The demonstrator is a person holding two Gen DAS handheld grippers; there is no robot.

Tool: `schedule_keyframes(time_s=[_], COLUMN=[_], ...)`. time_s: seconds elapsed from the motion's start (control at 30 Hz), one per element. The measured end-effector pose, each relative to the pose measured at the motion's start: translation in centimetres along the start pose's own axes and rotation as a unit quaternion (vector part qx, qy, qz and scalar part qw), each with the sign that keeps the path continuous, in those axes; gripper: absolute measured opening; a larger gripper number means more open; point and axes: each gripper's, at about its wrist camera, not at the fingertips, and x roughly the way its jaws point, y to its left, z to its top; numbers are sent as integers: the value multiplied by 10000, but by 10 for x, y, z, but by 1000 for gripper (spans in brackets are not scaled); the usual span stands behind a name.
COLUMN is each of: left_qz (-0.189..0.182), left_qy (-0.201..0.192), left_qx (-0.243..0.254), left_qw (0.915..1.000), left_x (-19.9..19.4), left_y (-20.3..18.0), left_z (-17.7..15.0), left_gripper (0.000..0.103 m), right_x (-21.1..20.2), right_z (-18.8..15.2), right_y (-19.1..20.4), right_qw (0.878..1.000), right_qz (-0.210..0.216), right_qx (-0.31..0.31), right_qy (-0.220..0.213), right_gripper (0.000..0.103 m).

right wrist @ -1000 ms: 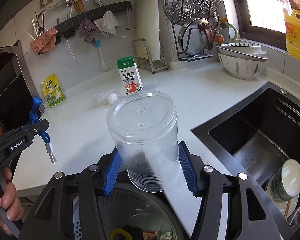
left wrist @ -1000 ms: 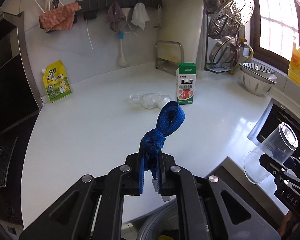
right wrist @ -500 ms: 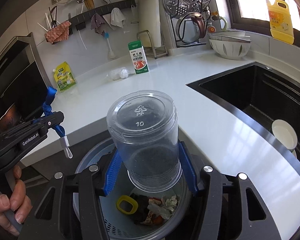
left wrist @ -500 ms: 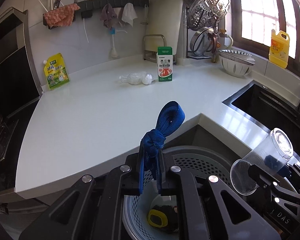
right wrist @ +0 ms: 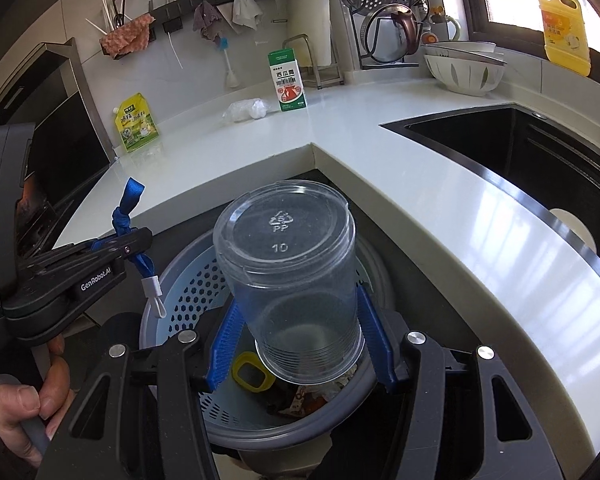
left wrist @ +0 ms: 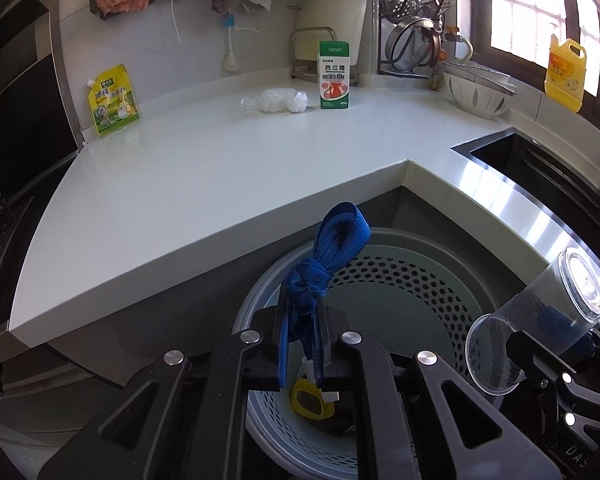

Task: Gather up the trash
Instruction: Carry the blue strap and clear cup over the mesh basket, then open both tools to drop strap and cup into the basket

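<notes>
The right gripper (right wrist: 295, 344) is clasping a clear plastic cup (right wrist: 287, 280), base tipped forward, directly above the trash bin (right wrist: 171, 292); the left gripper (left wrist: 302, 344), alongside, is pinching a blue strap (left wrist: 332, 252) over the same bin.

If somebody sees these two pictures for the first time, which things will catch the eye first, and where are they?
First comes the clear plastic cup, held base-forward between the blue fingers of the right gripper, above the perforated trash basket below the counter edge. Next is the knotted blue strap, pinched in the left gripper over the same basket. Farther back, a green-and-white carton stands on the white countertop beside a crumpled clear bag.
</notes>
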Motion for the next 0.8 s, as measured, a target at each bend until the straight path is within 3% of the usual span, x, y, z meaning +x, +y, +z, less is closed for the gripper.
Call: schedule_keyframes(time_s=[0.8], left_qz=[-137], left_qy=[518], left_qx=[-51], left_qw=[9985], left_x=[31], left_y=[4], left_z=[-17], left_gripper=[15], right_x=[32], right_z=[-14], right_y=[15], right_qw=[9983], right_qz=[88], right_qx=[-340], right_qy=[460], right_gripper=[55])
